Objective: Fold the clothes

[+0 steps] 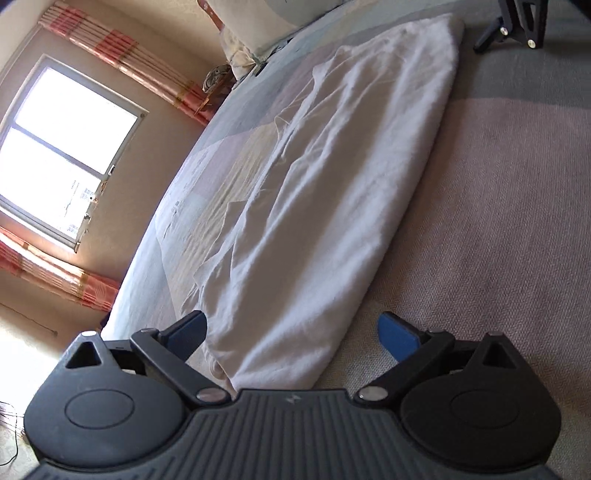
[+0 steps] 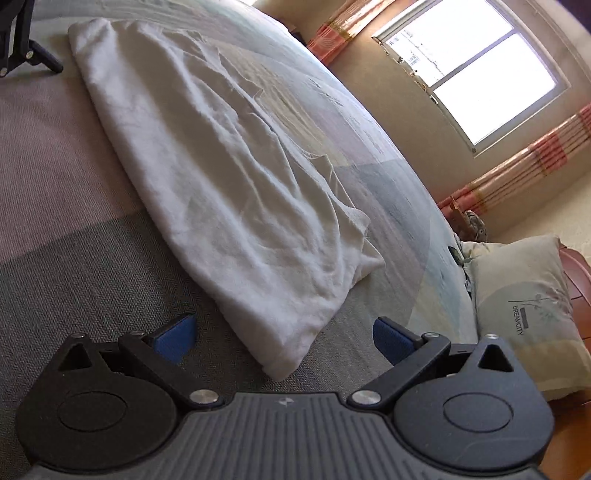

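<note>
A white garment (image 1: 332, 192) lies as a long folded strip on the bed (image 1: 498, 221), wrinkled, with loose layered edges along one side. My left gripper (image 1: 291, 332) is open at one narrow end of the strip, its blue pads apart on either side of the cloth end, holding nothing. In the right wrist view the same garment (image 2: 229, 177) runs away from me. My right gripper (image 2: 284, 336) is open at the opposite narrow end, which lies between its blue pads. The other gripper shows at the far end in each view (image 1: 517, 26) (image 2: 22, 51).
The bedspread has grey, pink and pale blocks (image 2: 74, 147). A pillow (image 2: 524, 306) printed with text lies at the head of the bed beside a wooden headboard (image 2: 576, 273). A window (image 1: 62, 147) with orange striped curtains (image 1: 122, 62) faces the bed's far side.
</note>
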A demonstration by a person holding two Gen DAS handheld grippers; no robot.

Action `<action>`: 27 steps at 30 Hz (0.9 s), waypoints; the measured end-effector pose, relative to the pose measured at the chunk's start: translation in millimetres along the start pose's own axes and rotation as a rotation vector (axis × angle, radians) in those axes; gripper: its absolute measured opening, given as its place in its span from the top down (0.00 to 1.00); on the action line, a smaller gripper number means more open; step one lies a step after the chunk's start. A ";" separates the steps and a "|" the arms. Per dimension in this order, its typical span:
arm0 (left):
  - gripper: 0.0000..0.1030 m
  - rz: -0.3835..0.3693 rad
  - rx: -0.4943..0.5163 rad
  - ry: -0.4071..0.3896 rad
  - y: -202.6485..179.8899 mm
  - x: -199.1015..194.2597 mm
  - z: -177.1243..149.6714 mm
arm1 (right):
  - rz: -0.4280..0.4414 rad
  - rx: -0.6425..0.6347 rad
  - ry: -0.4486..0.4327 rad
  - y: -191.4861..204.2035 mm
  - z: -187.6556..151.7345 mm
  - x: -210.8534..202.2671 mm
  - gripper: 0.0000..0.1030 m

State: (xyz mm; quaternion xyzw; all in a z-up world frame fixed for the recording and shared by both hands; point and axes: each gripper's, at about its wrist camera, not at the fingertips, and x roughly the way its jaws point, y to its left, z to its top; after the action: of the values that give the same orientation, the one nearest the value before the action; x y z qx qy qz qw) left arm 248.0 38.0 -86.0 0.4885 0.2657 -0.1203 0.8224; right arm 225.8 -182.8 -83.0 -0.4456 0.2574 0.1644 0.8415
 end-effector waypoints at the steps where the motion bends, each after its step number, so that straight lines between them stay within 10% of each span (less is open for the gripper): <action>1: 0.03 0.003 0.010 -0.005 -1.5 2.4 5.2 | -0.023 -0.042 -0.001 5.4 0.3 1.6 0.00; 16: 0.01 0.007 0.123 -0.143 -22.4 28.9 63.2 | -0.032 -0.222 -0.171 35.4 71.7 40.8 0.00; 27: 0.01 0.135 0.140 0.010 6.1 42.9 14.8 | -0.097 -0.173 -0.064 -7.2 48.3 65.4 0.00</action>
State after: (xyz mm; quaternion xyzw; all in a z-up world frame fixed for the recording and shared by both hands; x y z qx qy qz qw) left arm 291.1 30.8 -99.7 0.5621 0.2271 -0.0807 0.7912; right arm 296.5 -143.4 -93.5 -0.5231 0.1932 0.1591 0.8147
